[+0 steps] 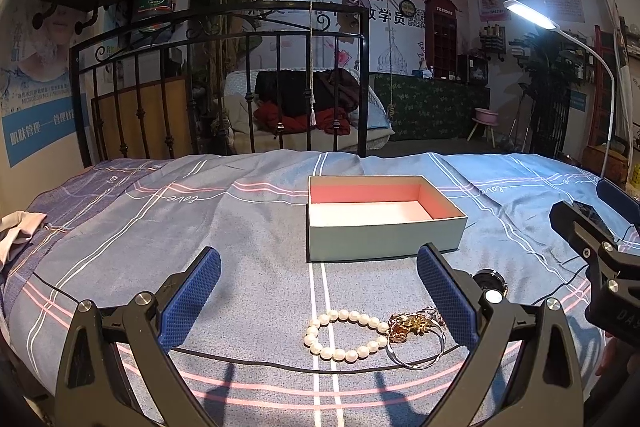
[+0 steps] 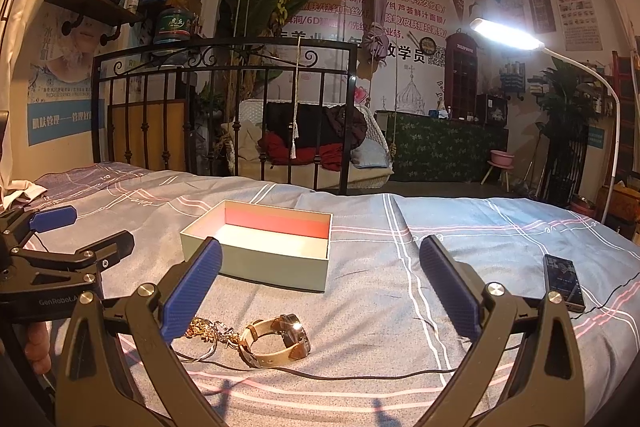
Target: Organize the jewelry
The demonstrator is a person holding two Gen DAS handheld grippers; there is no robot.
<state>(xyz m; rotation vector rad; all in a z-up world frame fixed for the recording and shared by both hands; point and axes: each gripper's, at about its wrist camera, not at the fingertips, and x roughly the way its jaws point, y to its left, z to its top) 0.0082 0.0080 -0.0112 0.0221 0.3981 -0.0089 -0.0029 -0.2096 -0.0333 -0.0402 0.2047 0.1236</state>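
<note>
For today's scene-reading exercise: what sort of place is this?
Probably a beauty salon with a bed in it: a checked blue bedsheet on a black iron bed frame, cosmetic-treatment wall posters, and a white floor lamp.

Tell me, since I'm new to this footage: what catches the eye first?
An open box with a pink lining sits mid-bed. Nearer, a pearl bracelet lies between the open left gripper fingers, touching a gold ornament. A tan-strapped watch lies before the open right gripper.
</note>
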